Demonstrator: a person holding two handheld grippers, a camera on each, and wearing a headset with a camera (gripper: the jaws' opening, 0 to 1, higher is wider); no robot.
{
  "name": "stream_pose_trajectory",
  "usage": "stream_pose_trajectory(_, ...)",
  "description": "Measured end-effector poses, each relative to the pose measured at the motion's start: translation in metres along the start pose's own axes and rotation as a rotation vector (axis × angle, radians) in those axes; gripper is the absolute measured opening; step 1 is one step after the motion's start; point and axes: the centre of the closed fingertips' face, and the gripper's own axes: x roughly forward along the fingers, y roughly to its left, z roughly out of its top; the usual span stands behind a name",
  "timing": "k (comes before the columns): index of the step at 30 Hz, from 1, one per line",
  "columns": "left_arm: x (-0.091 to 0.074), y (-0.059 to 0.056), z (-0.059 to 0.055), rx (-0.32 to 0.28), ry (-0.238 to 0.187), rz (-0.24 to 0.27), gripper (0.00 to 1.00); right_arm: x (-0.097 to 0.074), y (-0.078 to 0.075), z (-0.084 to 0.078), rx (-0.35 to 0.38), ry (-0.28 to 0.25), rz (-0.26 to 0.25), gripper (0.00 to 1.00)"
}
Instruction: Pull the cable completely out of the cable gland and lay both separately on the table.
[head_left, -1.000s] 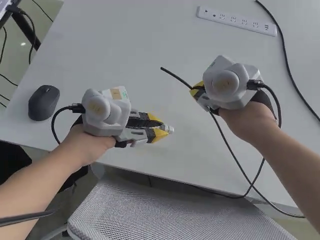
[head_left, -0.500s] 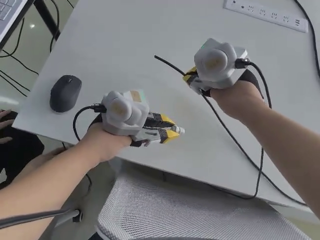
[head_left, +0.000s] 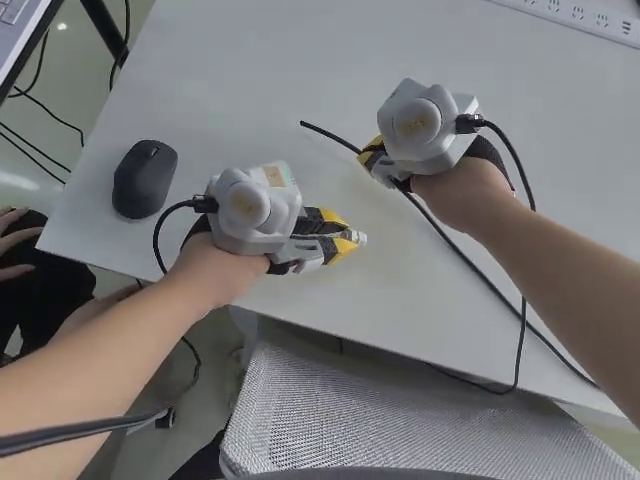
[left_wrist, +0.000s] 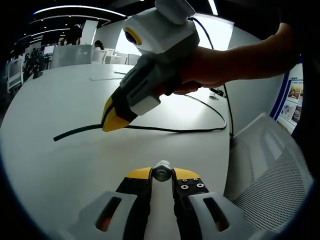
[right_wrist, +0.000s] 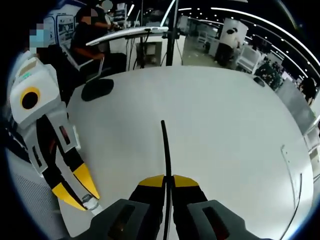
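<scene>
Right of the mouse (head_left: 144, 177), the left gripper (head_left: 347, 242) pinches the gland (left_wrist: 161, 170) in closed jaws and, farther right, the right gripper (right_wrist: 168, 179) clamps the cable (right_wrist: 164, 142), already free of it (separation looks done); laying both on the table (head_left: 250, 70) remains.

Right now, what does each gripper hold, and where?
Left gripper pinches the small silver cable gland by its body; right gripper clamps the thin black cable behind its free end.
</scene>
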Motion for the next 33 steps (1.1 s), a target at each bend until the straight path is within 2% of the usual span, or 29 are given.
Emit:
stream_pose_trajectory(9,-0.001,0.004,-0.005,-0.007,0.007,0.002,0.16,0.007,0.005,-0.003,0.013,0.007,0.005,0.00)
stream_pose_trajectory(14,-0.003,0.005,-0.010,0.010,0.022,0.004,0.16,0.011,0.007,-0.004,0.011,0.012,0.007,0.00)
stream_pose_trajectory(22,-0.003,0.014,-0.018,0.014,0.038,0.017,0.16,0.014,0.007,-0.005,0.004,0.017,0.003,0.00)
stream_pose_trajectory(30,-0.004,0.013,-0.021,0.026,0.043,0.025,0.16,0.018,0.008,-0.006,-0.008,0.018,0.004,0.00)
stream_pose_trajectory(33,-0.003,0.013,-0.021,0.052,0.059,0.031,0.16,0.019,0.009,-0.006,-0.025,0.023,0.003,0.00)
